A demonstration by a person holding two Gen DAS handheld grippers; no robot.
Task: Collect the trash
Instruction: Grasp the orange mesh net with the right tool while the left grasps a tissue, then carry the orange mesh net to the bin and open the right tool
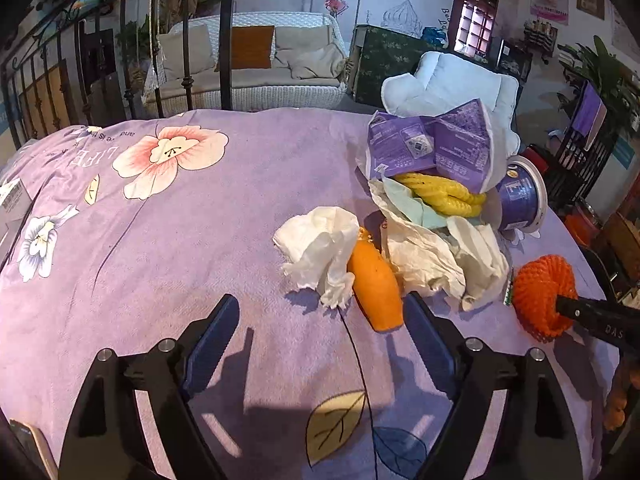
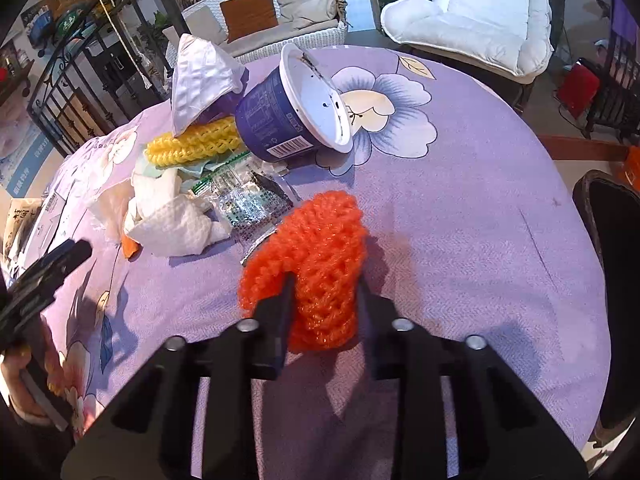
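My right gripper point(image 2: 325, 284) is shut on an orange foam net point(image 2: 316, 256), holding it just over the purple flowered tablecloth point(image 2: 460, 220); the net also shows in the left wrist view point(image 1: 542, 294). My left gripper point(image 1: 320, 312) is open and empty, just short of an orange peel piece point(image 1: 376, 286) and a crumpled white tissue point(image 1: 320, 248). Behind them lies a trash pile: crumpled paper point(image 1: 432, 256), a yellow foam net point(image 1: 444, 194), a purple carton point(image 1: 432, 144) and a tipped purple cup point(image 1: 520, 196). The right wrist view shows the cup point(image 2: 280, 120), yellow net point(image 2: 196, 142), a foil wrapper point(image 2: 248, 200) and tissues point(image 2: 172, 216).
The round table's edge point(image 2: 580, 184) curves off to the right, with a dark wicker chair point(image 2: 608, 280) beside it. A white cushioned chair point(image 2: 472, 16) and a wicker sofa point(image 1: 248, 56) stand beyond. A black iron rail point(image 1: 48, 80) is at the left.
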